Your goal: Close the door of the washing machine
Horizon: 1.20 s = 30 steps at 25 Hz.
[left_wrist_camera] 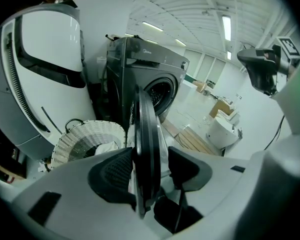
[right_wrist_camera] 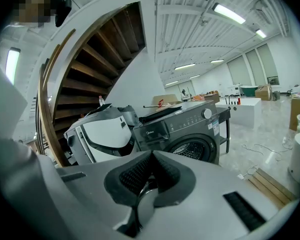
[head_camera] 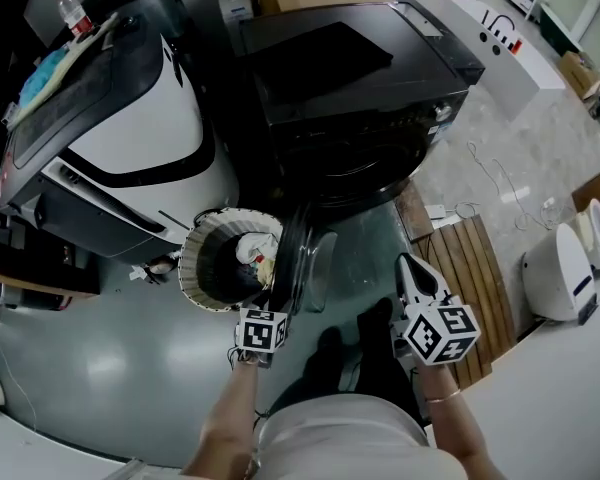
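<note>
Grey smooth floor lies under everything, with a big open hall behind. The door of the washing machine stands wide open, turned out from the dark front so that it is seen by its edge, and the drum opening behind it is free.

I think three things could go wrong from here. The rim is thin and smooth, so the pads may slide off it when the swing begins. If the claw remains around the rim until the end, one jaw may be caught between door and front panel, and the door will not reach its latch. A too soft push may also leave it only leaning against the front, not locked.

The left claw grips this door. Its jaws are apart only as much as the door's thickness, one pad lying on the outer rim and the other near the inner side; I cannot be fully sure that the inner pad presses. The right claw has its jaws together with nothing between, and it is held off to the right, apart from the door.

Just beside the door, on its outer side, stands a white wicker basket with some laundry inside. Further right a slatted wooden board lies on the floor.
</note>
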Each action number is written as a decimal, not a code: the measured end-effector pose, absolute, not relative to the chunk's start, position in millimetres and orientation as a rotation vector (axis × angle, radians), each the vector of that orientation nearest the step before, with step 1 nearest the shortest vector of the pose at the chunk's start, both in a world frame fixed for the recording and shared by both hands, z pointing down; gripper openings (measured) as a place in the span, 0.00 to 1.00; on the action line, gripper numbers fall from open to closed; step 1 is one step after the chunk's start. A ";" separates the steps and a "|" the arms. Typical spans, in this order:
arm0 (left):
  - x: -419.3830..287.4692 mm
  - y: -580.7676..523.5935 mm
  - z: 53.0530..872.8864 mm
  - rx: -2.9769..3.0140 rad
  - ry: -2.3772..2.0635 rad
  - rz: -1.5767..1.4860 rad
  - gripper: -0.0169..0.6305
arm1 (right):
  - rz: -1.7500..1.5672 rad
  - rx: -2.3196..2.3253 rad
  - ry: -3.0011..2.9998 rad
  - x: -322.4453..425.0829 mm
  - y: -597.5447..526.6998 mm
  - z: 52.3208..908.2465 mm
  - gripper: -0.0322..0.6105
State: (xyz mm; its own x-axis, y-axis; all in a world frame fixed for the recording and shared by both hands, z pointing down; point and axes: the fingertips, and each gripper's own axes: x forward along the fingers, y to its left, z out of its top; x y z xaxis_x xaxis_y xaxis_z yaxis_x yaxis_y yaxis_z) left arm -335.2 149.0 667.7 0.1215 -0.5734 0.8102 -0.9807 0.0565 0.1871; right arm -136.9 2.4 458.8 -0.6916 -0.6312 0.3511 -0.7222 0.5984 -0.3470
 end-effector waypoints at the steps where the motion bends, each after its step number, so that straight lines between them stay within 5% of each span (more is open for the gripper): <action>1: -330.0 148.4 667.7 1.625 -1.529 0.665 0.40 | 0.701 1.132 -2.634 -133.8 0.2 459.0 0.06; 30: -108.8 -2.2 669.3 2.022 -1.193 0.927 0.37 | 0.824 1.440 -2.513 5.9 -75.2 476.7 0.06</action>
State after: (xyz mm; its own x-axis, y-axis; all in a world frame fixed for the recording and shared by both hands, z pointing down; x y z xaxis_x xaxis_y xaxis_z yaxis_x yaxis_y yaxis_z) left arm -108.8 -2.2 669.3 0.3495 -0.4747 0.8078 -0.8999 -0.4101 0.1484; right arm 5.9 -75.2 476.7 -0.5360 -0.7590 0.3695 -0.8305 0.3955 -0.3922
